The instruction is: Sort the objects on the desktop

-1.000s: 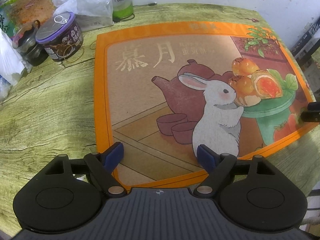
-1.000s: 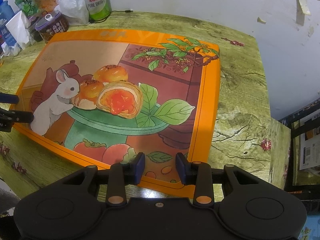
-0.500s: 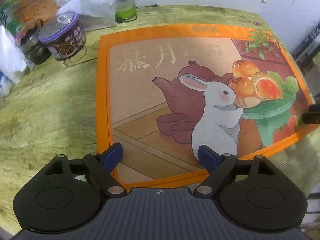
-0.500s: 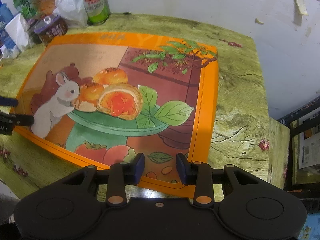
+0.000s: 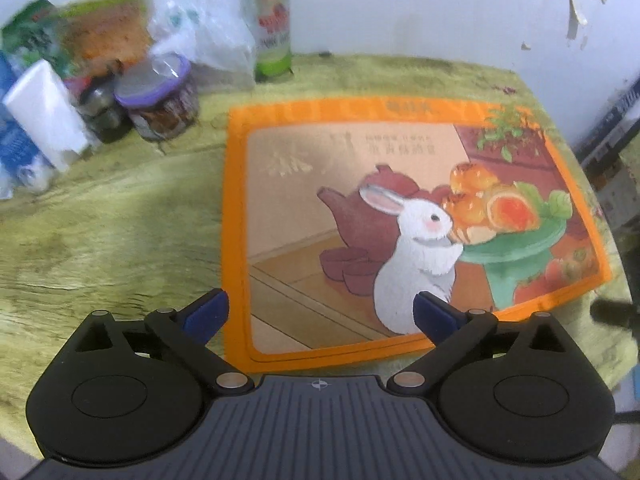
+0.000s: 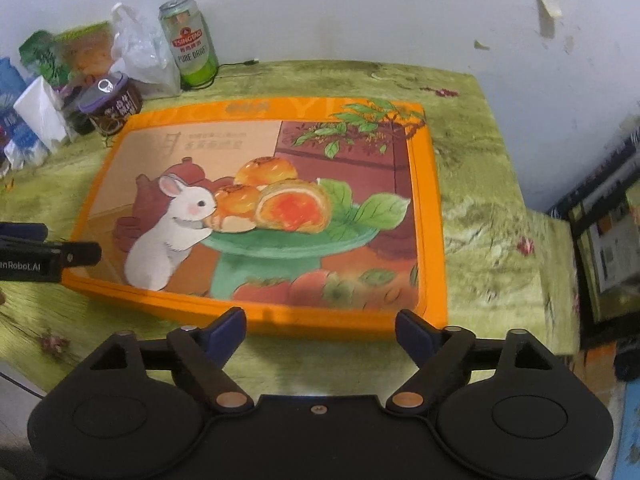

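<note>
A flat orange box (image 5: 360, 216) with a rabbit and pastries printed on its lid lies on the green wood-grain table (image 5: 112, 232). My left gripper (image 5: 320, 312) is open over the box's near left corner, nothing between its fingers. In the right wrist view the same box (image 6: 272, 200) fills the middle. My right gripper (image 6: 320, 326) stands open just in front of the box's near edge, apart from it. The left gripper's fingers (image 6: 52, 256) show at the left edge of that view, beside the box.
At the back left stand a green beer can (image 6: 192, 50), a purple-lidded jar (image 6: 110, 102), a clear plastic bag (image 6: 140, 56), snack packets (image 6: 64, 56) and a white tissue pack (image 6: 40, 114). The white wall is behind. The table edge drops off at right near a dark shelf (image 6: 604, 240).
Both grippers have pulled back and up from the box. The right gripper's jaws have opened wide; earlier they stood close together over the box's near edge. The left stayed open.
</note>
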`<state>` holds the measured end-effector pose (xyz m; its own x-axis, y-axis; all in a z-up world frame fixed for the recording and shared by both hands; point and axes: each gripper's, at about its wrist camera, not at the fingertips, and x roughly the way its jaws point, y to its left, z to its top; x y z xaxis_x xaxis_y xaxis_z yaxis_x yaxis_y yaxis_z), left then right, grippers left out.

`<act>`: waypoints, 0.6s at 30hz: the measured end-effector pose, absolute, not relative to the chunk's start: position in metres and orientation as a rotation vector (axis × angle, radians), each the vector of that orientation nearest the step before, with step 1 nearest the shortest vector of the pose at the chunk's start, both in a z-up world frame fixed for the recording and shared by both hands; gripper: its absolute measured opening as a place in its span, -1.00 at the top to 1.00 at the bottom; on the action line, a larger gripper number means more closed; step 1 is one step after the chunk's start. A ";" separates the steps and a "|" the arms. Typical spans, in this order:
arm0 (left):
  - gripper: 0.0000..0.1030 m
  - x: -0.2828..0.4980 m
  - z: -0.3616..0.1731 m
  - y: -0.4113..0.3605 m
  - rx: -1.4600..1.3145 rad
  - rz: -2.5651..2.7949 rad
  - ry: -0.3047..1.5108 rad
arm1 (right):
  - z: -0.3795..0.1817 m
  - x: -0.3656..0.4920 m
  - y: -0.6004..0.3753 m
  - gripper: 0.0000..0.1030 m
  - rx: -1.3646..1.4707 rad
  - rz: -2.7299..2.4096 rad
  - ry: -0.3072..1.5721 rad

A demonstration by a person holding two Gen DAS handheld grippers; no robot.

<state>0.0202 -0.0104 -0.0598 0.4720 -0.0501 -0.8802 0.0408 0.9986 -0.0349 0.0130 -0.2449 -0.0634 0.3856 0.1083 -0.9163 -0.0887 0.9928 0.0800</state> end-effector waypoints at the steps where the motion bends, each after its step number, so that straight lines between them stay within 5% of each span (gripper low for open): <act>1: -0.94 0.017 -0.054 -0.010 -0.005 -0.041 1.059 | -0.062 0.010 -0.245 -0.66 0.035 0.120 1.175; 18: -0.99 -0.059 0.021 0.000 -0.074 0.177 0.880 | -0.036 -0.026 -0.232 -0.81 0.030 0.106 1.104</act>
<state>-0.0591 0.0004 0.0209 0.6239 0.1236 -0.7717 -0.1847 0.9828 0.0081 -0.0263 -0.2322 -0.0363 0.4459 0.1007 -0.8894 -0.0705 0.9945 0.0773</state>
